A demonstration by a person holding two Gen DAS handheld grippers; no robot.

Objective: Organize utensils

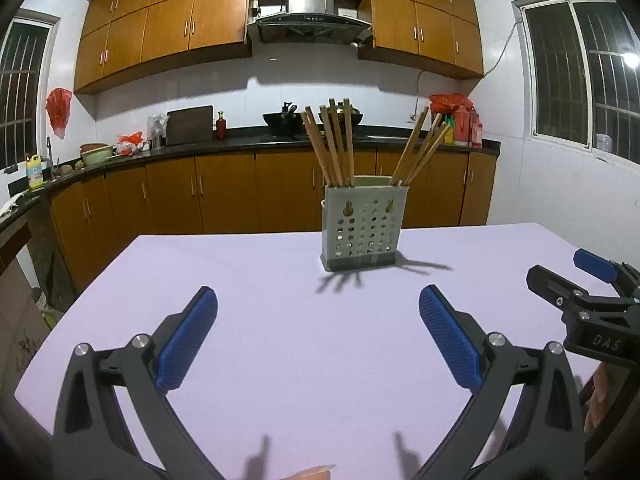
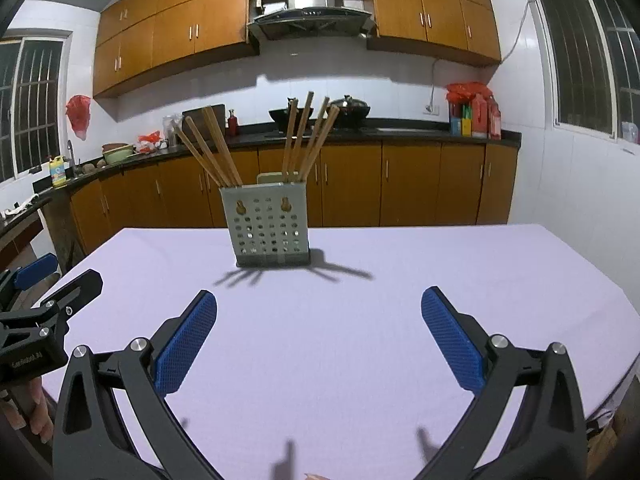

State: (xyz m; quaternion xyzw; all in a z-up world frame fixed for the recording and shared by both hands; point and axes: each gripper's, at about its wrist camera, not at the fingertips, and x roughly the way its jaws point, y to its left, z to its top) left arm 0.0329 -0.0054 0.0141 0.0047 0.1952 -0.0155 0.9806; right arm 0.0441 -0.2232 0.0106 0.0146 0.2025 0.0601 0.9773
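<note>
A grey perforated utensil holder (image 1: 365,226) (image 2: 269,227) stands upright on the lilac table (image 1: 280,340) (image 2: 360,320). Several wooden chopsticks (image 1: 334,146) (image 2: 212,152) lean in its left compartment, and another bunch (image 1: 422,148) (image 2: 306,136) leans in its right one. My left gripper (image 1: 318,300) is open above the table, well short of the holder, with nothing between its blue pads (image 1: 188,344). My right gripper (image 2: 319,300) is also open and empty. Each gripper shows at the edge of the other's view: the right one (image 1: 592,300), the left one (image 2: 36,312).
Brown base cabinets with a dark countertop (image 1: 248,142) run behind the table, bearing a wok (image 1: 282,120), a cutting board (image 1: 189,124), bottles and red bags (image 1: 458,118). A barred window (image 1: 584,84) is on the right wall. A hand (image 2: 36,412) shows at the lower left.
</note>
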